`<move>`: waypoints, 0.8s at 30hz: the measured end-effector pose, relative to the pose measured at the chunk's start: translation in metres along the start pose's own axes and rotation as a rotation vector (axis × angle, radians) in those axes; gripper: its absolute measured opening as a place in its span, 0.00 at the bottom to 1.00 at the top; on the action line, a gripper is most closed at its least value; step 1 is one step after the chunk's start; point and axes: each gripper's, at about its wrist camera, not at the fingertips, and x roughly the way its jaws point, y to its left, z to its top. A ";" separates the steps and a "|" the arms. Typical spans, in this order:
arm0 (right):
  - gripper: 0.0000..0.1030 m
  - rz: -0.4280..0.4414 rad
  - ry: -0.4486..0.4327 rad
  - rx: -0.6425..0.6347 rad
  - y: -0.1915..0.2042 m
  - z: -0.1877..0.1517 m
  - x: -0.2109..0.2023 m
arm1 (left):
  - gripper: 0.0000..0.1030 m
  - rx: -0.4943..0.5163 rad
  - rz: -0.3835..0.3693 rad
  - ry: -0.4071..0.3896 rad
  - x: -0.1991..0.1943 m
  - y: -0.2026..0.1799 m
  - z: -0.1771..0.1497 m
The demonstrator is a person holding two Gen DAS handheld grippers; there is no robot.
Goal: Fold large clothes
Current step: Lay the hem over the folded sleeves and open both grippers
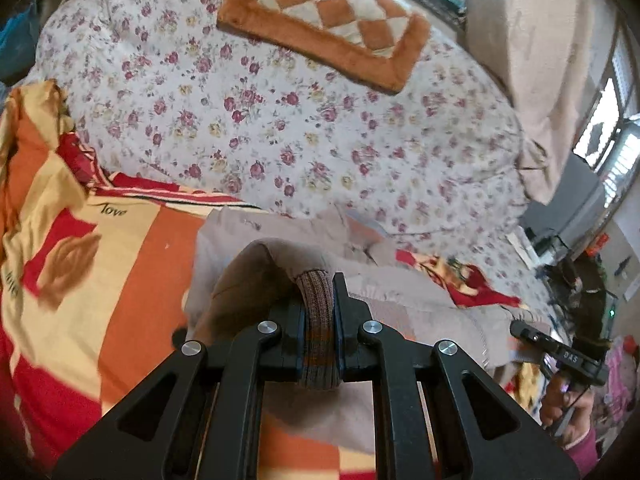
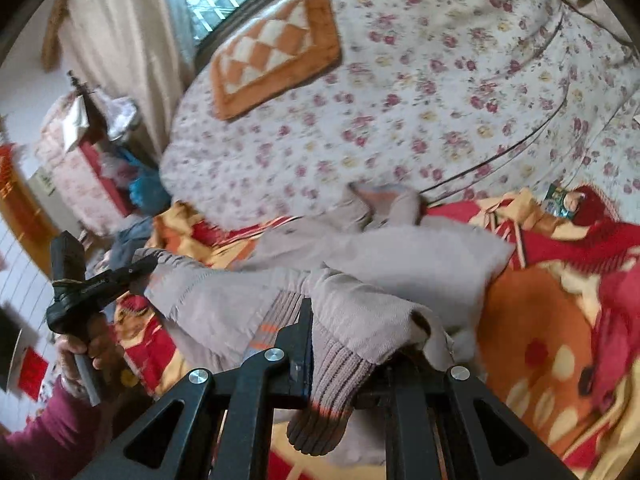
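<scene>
Flowered bedding covers the far bed, a checked cushion on it. Nearer, on the red-orange blanket, lies the beige jacket; left gripper and right gripper each pinch a ribbed cuff.

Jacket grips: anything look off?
Nothing damaged. Both grippers clamp ribbed hem: left gripper, right gripper. The beige jacket sags rumpled between them over the orange-red blanket, collar end bunched.
</scene>
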 end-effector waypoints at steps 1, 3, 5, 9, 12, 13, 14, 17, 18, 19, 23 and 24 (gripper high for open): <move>0.11 -0.008 -0.001 0.008 -0.006 0.006 0.008 | 0.09 -0.001 0.009 0.012 0.012 0.001 0.006; 0.11 -0.038 0.003 0.011 -0.016 0.016 0.024 | 0.09 0.011 0.041 0.030 0.039 -0.001 0.019; 0.11 -0.066 0.015 0.015 -0.028 0.026 0.045 | 0.09 0.028 0.068 0.046 0.061 -0.003 0.026; 0.11 -0.097 0.038 0.039 -0.051 0.038 0.075 | 0.09 0.035 0.110 0.080 0.103 -0.002 0.037; 0.11 -0.110 0.055 0.072 -0.069 0.045 0.096 | 0.09 0.024 0.139 0.105 0.134 0.004 0.040; 0.11 -0.111 0.061 0.082 -0.074 0.047 0.101 | 0.09 0.022 0.146 0.110 0.142 0.005 0.041; 0.11 -0.114 0.069 0.090 -0.079 0.048 0.108 | 0.09 0.020 0.153 0.116 0.151 0.007 0.041; 0.11 -0.124 0.080 0.113 -0.092 0.052 0.123 | 0.10 0.006 0.172 0.131 0.173 0.013 0.041; 0.11 -0.124 0.085 0.130 -0.097 0.053 0.129 | 0.10 -0.003 0.180 0.136 0.179 0.016 0.040; 0.11 -0.126 0.091 0.148 -0.102 0.053 0.134 | 0.10 -0.010 0.187 0.144 0.185 0.018 0.039; 0.11 -0.129 0.110 0.200 -0.119 0.051 0.153 | 0.10 0.002 0.223 0.158 0.199 0.020 0.035; 0.11 -0.130 0.114 0.203 -0.121 0.050 0.156 | 0.10 0.010 0.230 0.158 0.201 0.020 0.035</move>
